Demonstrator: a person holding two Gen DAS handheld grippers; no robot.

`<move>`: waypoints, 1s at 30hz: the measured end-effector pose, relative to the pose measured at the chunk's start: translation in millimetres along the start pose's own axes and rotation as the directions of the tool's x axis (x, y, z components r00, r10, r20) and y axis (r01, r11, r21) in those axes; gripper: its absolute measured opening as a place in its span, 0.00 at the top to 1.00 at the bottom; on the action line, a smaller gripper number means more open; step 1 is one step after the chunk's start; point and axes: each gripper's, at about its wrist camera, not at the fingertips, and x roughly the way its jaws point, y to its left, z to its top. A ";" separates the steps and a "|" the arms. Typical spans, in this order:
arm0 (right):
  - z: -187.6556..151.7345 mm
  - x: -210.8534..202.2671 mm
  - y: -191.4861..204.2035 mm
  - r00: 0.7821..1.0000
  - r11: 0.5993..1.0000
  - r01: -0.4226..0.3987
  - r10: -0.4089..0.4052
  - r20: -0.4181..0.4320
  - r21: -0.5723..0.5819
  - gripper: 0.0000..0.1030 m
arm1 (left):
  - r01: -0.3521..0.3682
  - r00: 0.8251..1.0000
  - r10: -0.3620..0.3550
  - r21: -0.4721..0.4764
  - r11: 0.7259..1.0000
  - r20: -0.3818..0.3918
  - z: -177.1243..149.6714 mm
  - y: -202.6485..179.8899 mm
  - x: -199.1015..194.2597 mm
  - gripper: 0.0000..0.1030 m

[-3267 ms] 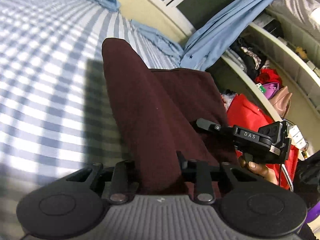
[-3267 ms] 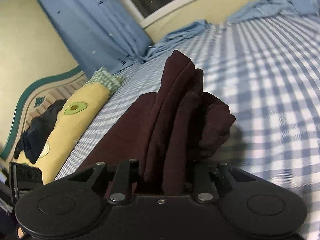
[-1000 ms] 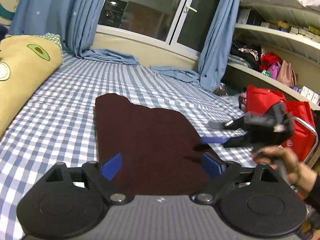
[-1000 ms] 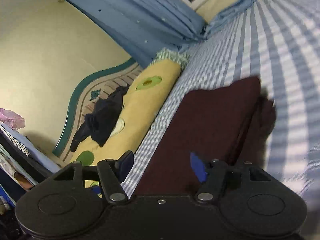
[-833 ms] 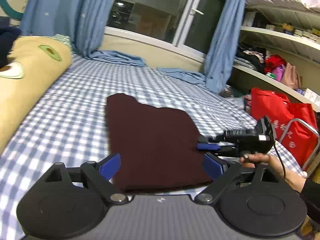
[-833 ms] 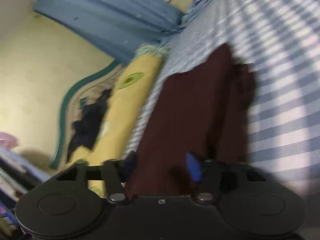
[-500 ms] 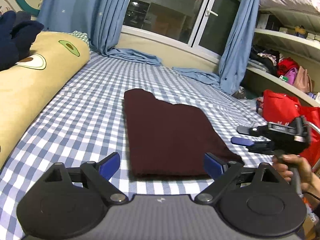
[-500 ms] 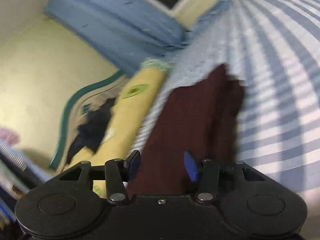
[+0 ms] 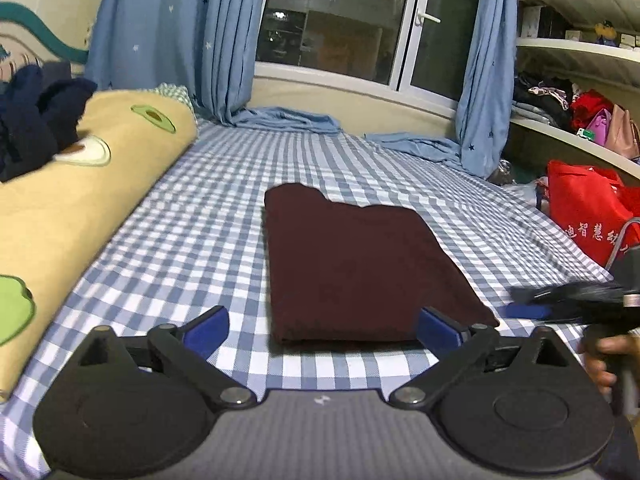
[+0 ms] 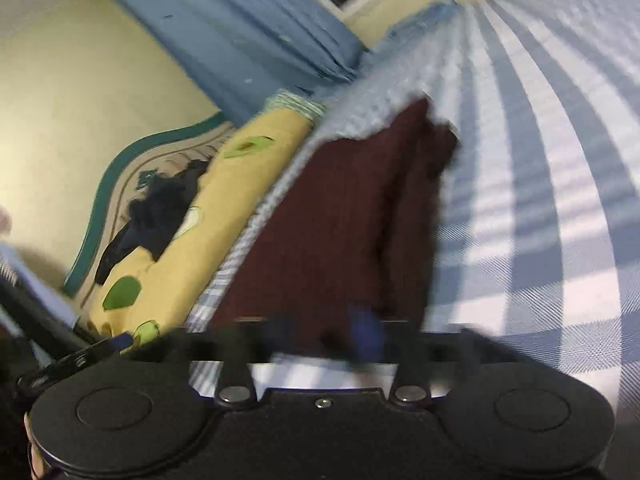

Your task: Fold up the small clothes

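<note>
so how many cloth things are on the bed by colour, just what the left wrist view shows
maroon: 1, the folded garment lying flat on the checked sheet
navy: 1, the crumpled dark garment on top of the pillow
yellow: 1, the long avocado-print pillow
total: 3

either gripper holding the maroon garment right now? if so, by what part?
Nothing is held. The left gripper and right gripper are both opening, empty; the folded maroon garment lies flat on the checked bedsheet.
</note>
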 end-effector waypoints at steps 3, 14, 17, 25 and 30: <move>-9.1 -40.9 49.0 0.990 0.991 0.086 -0.073 0.122 -0.105 0.01 | -0.016 1.000 0.016 0.015 1.000 0.007 0.9 -7.8 -9.4 0.01; -63.4 -87.7 145.4 0.905 0.883 0.401 -0.341 0.254 -0.244 0.01 | -0.040 0.999 0.041 0.048 0.998 -0.027 -19.0 -28.2 -29.8 0.01; -82.1 -81.7 153.6 0.894 0.873 0.428 -0.371 0.251 -0.234 0.01 | -0.026 0.999 0.027 0.036 0.999 -0.046 -26.6 -28.1 -32.4 0.01; -96.8 -68.2 151.9 0.826 0.824 0.551 -0.516 0.224 -0.134 0.01 | -0.013 0.999 0.014 0.038 0.999 -0.033 -34.4 -26.5 -41.1 0.01; -103.6 -62.1 166.6 0.815 0.803 0.567 -0.515 0.264 -0.183 0.01 | -0.014 0.999 0.016 0.050 0.999 -0.047 -38.1 -20.4 -40.2 0.01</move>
